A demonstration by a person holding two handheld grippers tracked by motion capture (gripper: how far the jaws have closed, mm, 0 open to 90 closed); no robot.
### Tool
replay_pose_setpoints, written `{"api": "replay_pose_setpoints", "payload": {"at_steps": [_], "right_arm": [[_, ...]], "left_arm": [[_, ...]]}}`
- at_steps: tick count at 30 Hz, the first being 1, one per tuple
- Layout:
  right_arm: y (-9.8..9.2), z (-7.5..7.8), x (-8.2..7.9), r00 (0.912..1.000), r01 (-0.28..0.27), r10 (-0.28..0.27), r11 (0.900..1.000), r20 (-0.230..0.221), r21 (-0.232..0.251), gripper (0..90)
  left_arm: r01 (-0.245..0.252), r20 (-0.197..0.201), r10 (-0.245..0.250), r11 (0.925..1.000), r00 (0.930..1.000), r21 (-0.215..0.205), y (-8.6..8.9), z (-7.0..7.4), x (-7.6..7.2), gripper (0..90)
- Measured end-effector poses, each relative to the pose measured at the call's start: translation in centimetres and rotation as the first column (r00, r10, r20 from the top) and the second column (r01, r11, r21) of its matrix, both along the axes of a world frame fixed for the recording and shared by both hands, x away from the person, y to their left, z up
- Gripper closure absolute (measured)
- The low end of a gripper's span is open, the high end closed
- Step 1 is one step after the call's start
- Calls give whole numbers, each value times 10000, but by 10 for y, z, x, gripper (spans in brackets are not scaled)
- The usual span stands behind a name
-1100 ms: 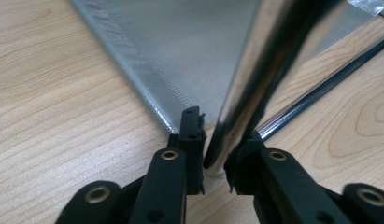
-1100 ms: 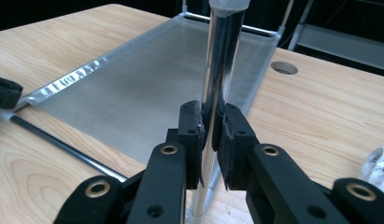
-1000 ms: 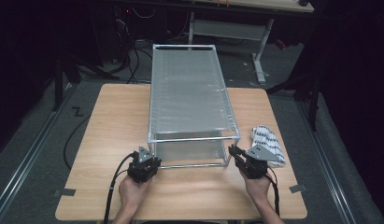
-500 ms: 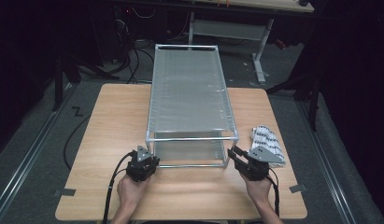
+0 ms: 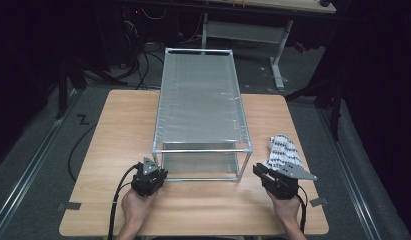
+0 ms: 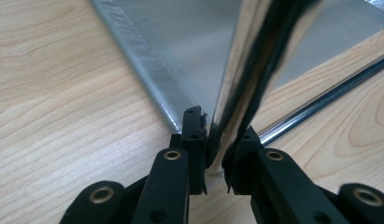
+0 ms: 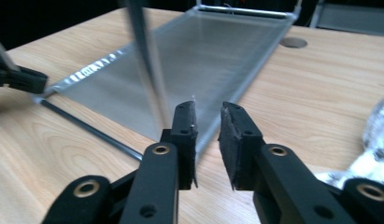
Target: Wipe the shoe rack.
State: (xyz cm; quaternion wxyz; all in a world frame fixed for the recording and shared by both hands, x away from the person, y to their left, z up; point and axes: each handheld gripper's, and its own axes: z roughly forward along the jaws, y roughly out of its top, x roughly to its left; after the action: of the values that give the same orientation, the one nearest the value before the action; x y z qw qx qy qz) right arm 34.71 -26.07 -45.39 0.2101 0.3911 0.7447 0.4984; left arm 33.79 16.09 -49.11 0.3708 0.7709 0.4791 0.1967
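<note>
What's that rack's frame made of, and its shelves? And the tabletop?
Rack frame: looks like polished metal tubing, mirror-bright in the left gripper view. Shelves: apparently fine grey woven mesh with a stitched hem, likely synthetic. Tabletop: light wood grain, matte, possibly laminate.

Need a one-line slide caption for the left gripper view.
Left claw clamped on the chrome corner post of a mesh-shelved metal rack, standing on a wooden table.

Metal-framed rack (image 5: 200, 107) with grey mesh shelves, upright, lengthwise along table centre, near left post clamped, near right post free.
</note>
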Motion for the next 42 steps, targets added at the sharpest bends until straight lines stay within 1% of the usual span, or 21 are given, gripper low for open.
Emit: {"api": "replay_pose_setpoints", "payload": {"at_steps": [5, 11, 14, 15, 16, 18, 20, 21, 23, 27, 30, 35, 42], "right_arm": [[4, -10, 16, 9994, 109, -119, 9994, -315, -322, 814], [19, -20, 44, 9979, 155, -191, 9982, -622, -579, 817], [30, -23, 60, 9984, 62, -124, 9938, -551, -1111, 815], [34, -23, 66, 9982, 5, -80, 9922, -592, -1245, 816], [38, -24, 71, 9982, -44, -33, 9917, -593, -1288, 817], [44, -26, 81, 9967, -188, 78, 9904, -805, -1368, 820], [49, -29, 89, 9955, -348, 225, 9903, -919, -1348, 825], [52, -31, 92, 9947, -440, 301, 9890, -987, -1415, 827], [57, -34, 97, 9928, -575, 404, 9865, -1125, -1531, 831], [62, -42, 105, 9898, -700, 505, 9868, -1333, -1459, 842], [64, -45, 107, 9883, -784, 570, 9855, -1415, -1507, 847], [68, -45, 108, 9877, -1012, 795, 9815, -1349, -1624, 851], [71, -46, 112, 9859, -1060, 819, 9805, -1462, -1657, 851]], "left_arm": [[-59, 5, 59, 10000, 10000, -9, 5, 0, -3, 799], [-92, 10, 92, 10000, 10000, -28, 9, 0, -5, 798], [-44, -4, 44, 10000, 10000, -49, 10, 0, -5, 798], [-42, -2, 42, 10000, 10000, -42, 10, 0, -5, 797], [-53, -1, 53, 10000, 10000, -44, 10, 0, -5, 798], [-58, -12, 58, 10000, 10000, -24, 10, 0, -5, 797], [-48, -10, 48, 10000, 10000, -36, 11, 0, -5, 798], [-46, -9, 46, 10000, 10000, -40, 11, 0, -5, 797], [-49, -1, 49, 10000, 10000, -55, 12, 0, -5, 797], [-52, 1, 52, 10000, 10000, -85, 12, -1, -6, 797], [-29, -14, 29, 9999, 10000, -112, 12, -1, -5, 796], [-20, -41, 20, 9999, 10000, -110, 13, -1, -5, 795], [-12, -22, 11, 9999, 10000, -106, 12, -1, -6, 795]]}}
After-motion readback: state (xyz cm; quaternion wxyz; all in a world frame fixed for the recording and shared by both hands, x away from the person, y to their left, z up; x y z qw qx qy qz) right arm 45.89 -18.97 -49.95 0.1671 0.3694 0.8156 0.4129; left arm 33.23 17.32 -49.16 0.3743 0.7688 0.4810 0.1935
